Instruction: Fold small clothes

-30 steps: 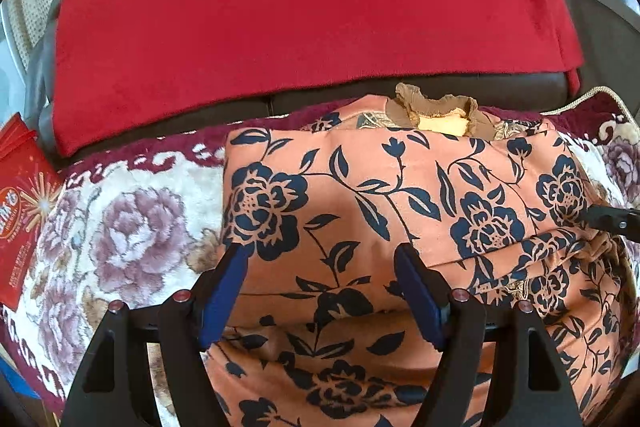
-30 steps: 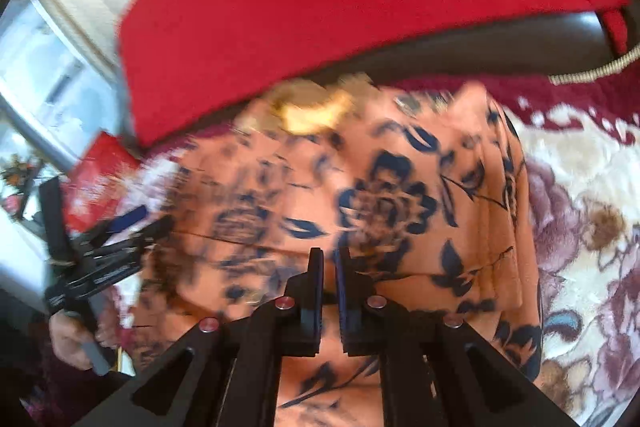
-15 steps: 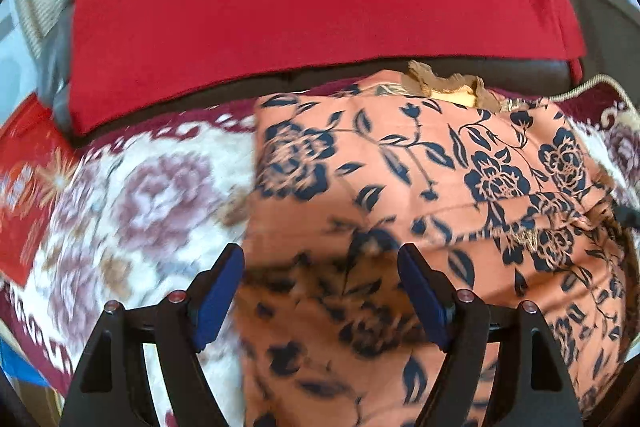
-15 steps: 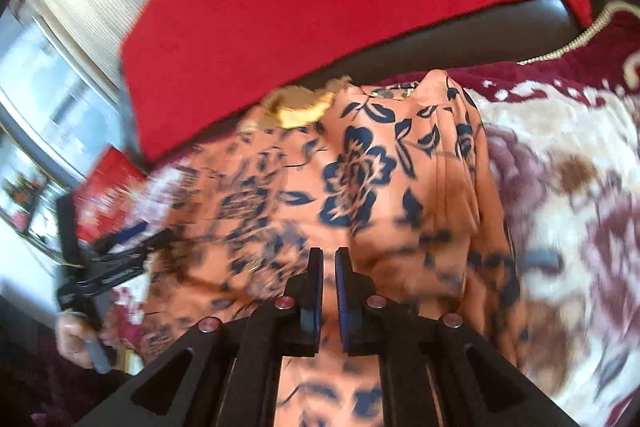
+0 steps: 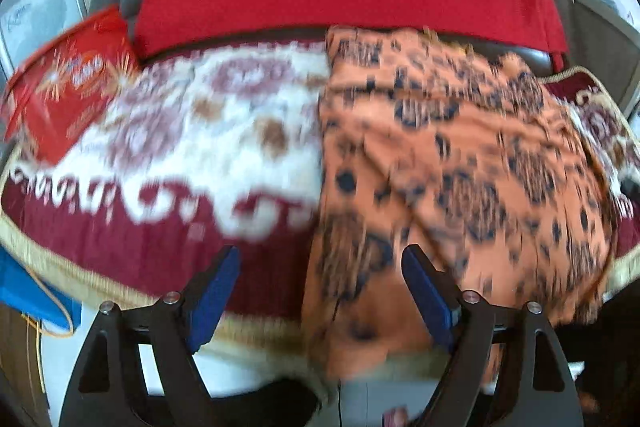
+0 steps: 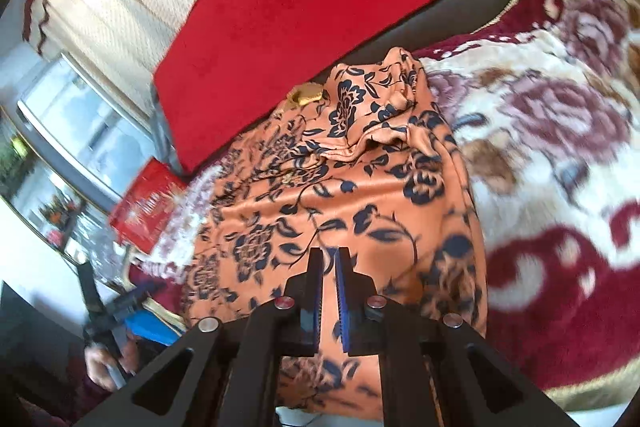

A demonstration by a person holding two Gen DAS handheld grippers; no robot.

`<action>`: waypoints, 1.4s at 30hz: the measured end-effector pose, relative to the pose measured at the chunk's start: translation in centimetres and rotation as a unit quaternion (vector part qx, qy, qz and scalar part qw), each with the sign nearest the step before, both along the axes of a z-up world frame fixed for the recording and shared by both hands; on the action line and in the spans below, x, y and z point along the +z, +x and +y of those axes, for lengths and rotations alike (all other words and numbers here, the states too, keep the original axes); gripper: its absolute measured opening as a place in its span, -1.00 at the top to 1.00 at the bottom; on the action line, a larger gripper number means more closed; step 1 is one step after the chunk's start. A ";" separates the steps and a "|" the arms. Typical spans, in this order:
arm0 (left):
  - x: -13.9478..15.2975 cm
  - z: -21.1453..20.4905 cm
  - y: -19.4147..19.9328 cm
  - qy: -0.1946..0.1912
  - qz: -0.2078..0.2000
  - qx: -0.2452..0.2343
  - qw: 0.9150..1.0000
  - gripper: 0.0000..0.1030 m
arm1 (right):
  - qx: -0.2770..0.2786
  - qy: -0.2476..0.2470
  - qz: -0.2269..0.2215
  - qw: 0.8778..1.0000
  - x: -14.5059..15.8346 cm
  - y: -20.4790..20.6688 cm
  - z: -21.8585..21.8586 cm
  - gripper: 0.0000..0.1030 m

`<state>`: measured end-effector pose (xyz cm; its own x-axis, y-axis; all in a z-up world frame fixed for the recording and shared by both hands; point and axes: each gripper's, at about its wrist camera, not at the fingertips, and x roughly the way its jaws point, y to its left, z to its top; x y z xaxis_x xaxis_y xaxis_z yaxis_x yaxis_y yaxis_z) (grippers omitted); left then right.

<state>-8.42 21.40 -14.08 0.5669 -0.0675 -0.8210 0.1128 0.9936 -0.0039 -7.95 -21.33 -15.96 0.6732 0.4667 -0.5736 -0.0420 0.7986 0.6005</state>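
Right now my left gripper (image 5: 320,291) is spread wide, blue pads well apart, nothing pinched. It's been opening further just now. Its right finger (image 5: 428,303) sits over the near left edge of the orange garment with dark-blue flower print (image 5: 460,155); the left finger is over the maroon border of the plush floral blanket in cream, pink & maroon (image 5: 180,131). Left-wrist view is badly blurred, so can't tell if the pad touches the cloth.

My right gripper (image 6: 329,291) has its jaws standing a narrow slit apart, having just begun opening. The orange cloth shows through the slit, but no fold looks caught in it, so I read it as let go.

Garment (image 6: 344,195) lies flattish on the blanket (image 6: 560,131), far end bunched & rumpled, w/ a gold-coloured patch (image 6: 306,95) at the far edge, near the dark sofa back. Bright red cloth (image 6: 320,7) is draped over that backrest. Red printed box (image 6: 146,203) sits at the blanket's left end. In the right-wrist view my left gripper (image 6: 120,303) shows low at left, off the garment's left side, w/ my hand (image 6: 108,359) on its handle.
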 end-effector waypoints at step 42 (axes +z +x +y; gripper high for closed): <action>-1.8 4.1 -0.6 -0.218 0.055 -0.075 0.971 0.86 | -0.027 0.071 0.099 0.992 -3.2 -7.5 -0.1 0.87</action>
<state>-9.02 25.45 -15.86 0.4346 -0.4976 -0.7506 0.2311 0.8672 -0.4411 -15.47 -21.41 -19.15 0.5799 0.5196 -0.6274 0.1276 0.7027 0.6999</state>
